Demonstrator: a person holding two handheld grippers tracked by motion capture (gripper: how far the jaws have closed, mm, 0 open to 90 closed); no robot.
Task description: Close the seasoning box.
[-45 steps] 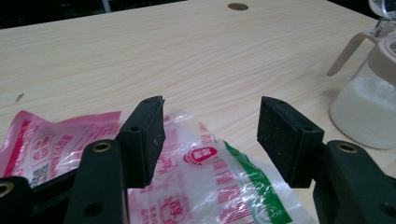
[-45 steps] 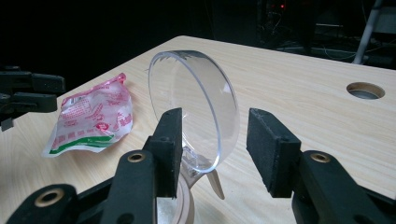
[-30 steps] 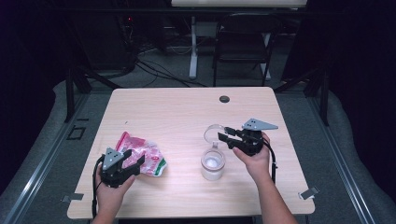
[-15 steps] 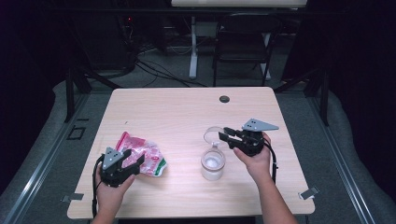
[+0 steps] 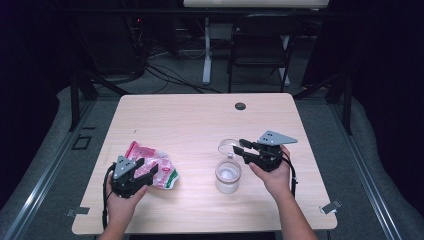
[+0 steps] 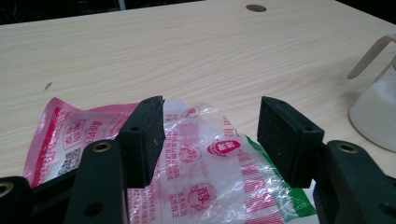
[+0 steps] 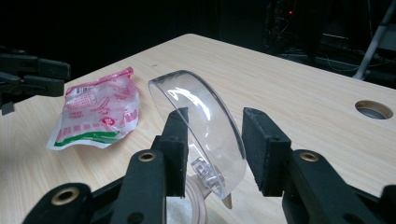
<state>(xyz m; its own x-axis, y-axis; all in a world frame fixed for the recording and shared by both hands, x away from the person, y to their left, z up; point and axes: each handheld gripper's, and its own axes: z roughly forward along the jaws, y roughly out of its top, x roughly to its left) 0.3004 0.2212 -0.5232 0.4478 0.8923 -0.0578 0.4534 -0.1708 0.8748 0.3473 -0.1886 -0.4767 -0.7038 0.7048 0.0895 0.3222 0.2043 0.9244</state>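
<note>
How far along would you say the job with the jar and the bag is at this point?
Done: the jar holds white powder and its clear hinged lid stands open. In hand: the right tongs straddle that lid, jaws just moving, grip uncertain. The left tongs hover open over the plastic bag. Left, probably: closing the lid.

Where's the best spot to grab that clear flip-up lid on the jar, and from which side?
Take the clear lid by its raised free edge, coming level from the right-hand side where the right hand-held gripper already straddles it. It stands tilted on its hinge above the jar, so a pad fits on each face.
</note>
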